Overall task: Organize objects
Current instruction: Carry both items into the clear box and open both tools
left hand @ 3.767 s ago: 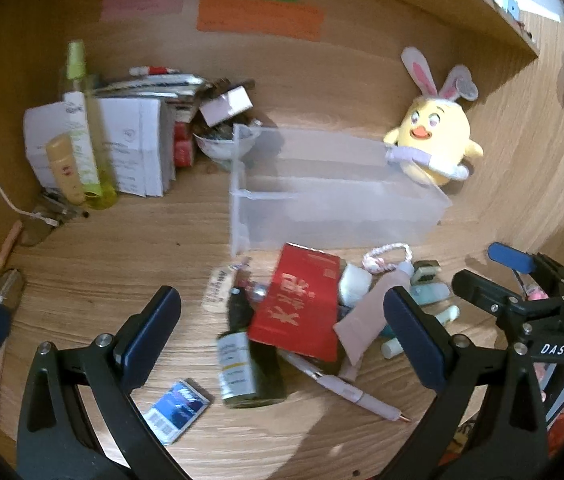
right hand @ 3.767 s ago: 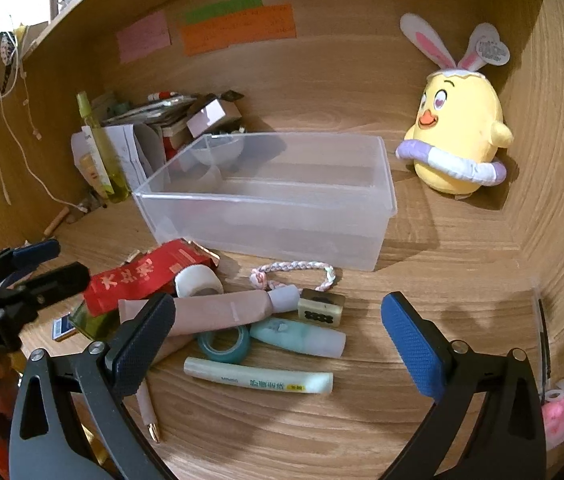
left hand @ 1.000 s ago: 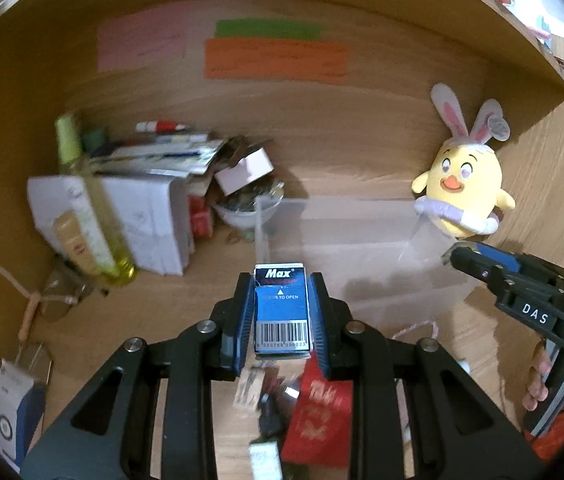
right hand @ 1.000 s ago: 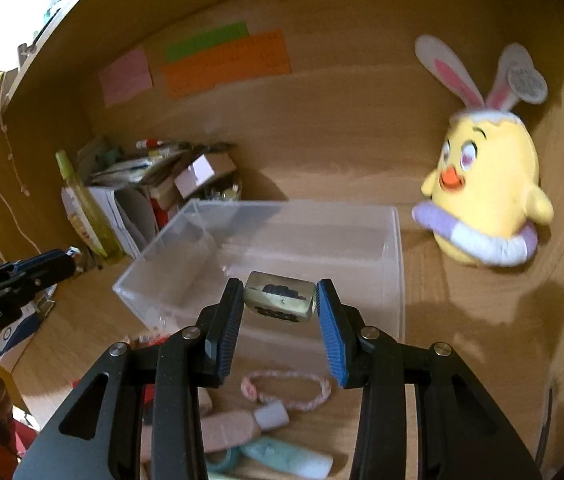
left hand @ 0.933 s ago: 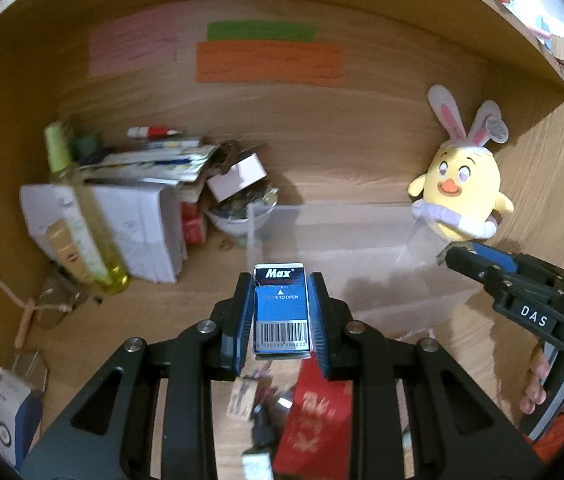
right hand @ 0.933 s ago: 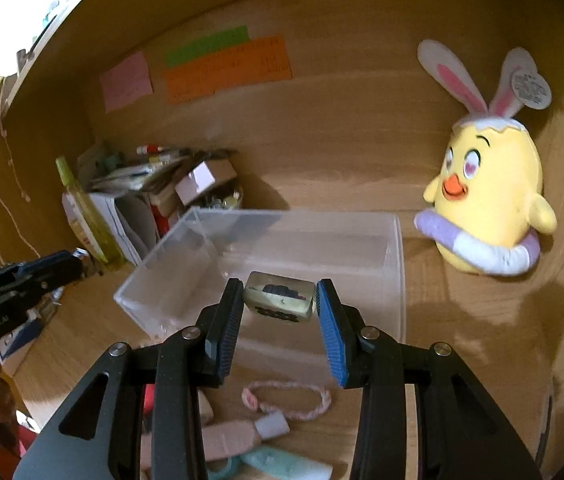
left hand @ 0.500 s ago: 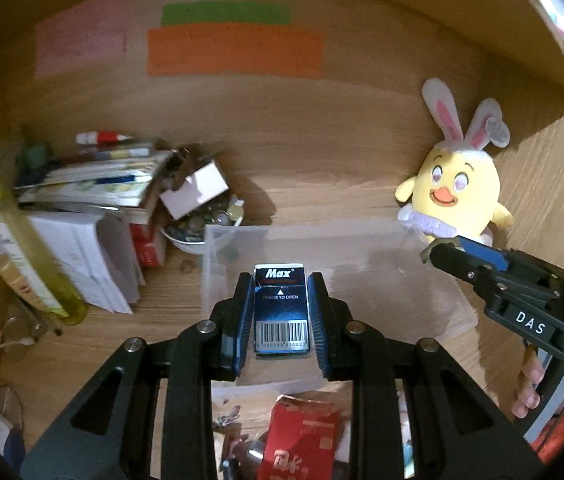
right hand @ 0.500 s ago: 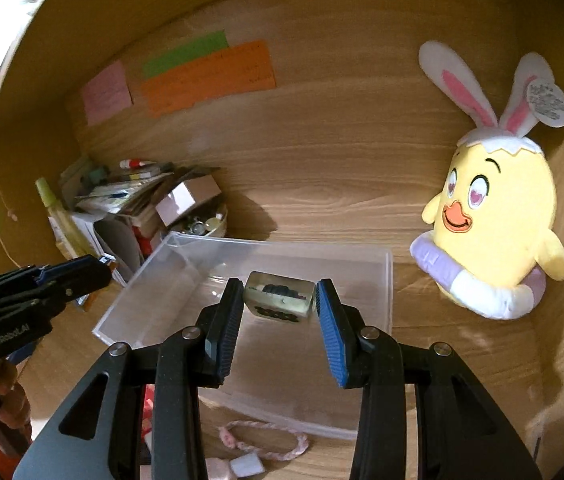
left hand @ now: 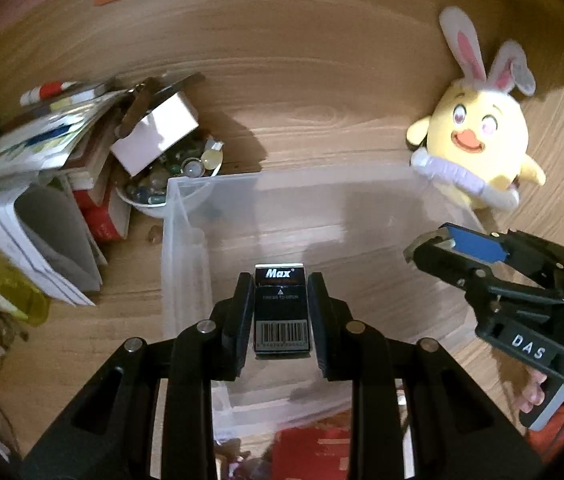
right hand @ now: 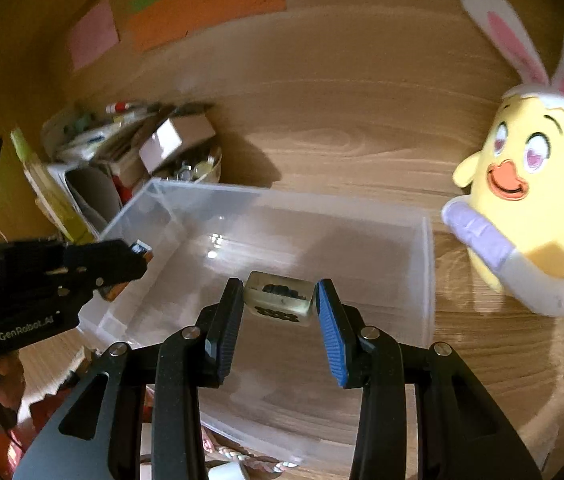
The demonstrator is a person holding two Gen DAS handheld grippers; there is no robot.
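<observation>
Left wrist view
Left gripper [left hand: 281, 312]: its jaws pinch a small blue "Max" staple box [left hand: 281, 312], held above the inside of the clear plastic bin [left hand: 186, 248].
Right gripper [left hand: 438, 246]: seen at the right, over the bin's right wall; from here I cannot tell what it holds.
Around: a bowl of small trinkets [left hand: 170, 184] and a pile of papers [left hand: 34, 200] stand left of the bin, a yellow chick plush with rabbit ears [left hand: 478, 148] behind its right corner.

Right wrist view
Right gripper [right hand: 278, 304]: its jaws pinch a small pale block with dark print [right hand: 278, 300], held over the open bin [right hand: 426, 280].
Left gripper [right hand: 138, 256]: at the bin's left wall, the staple box's end showing at its tip.
Wall: pink, green and orange paper notes [right hand: 206, 4] are stuck on the wooden back panel.
</observation>
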